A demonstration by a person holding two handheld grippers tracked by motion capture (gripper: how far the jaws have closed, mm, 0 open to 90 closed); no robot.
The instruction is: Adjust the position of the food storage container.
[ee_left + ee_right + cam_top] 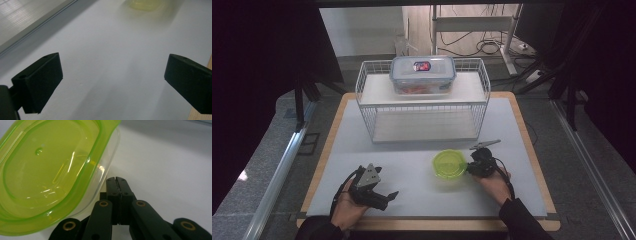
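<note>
A clear tub with a lime-green lid (449,164) stands on the grey mat at front centre; up close it is in the right gripper view (50,175). My right gripper (472,166) sits just to the tub's right. Its jaws are shut together with nothing between them, and the tip (117,180) lies close to the tub's clear side wall. My left gripper (384,198) rests at the front left, a good way from the tub. It is open (112,75) over bare mat, with the tub's yellow-green edge (146,3) far ahead of it.
A white wire rack (422,107) with two shelves stands behind the tub. A clear lidded box (423,74) with reddish contents sits on its top shelf. The grey mat (412,170) covers a wooden table, whose rim (532,155) shows at the right.
</note>
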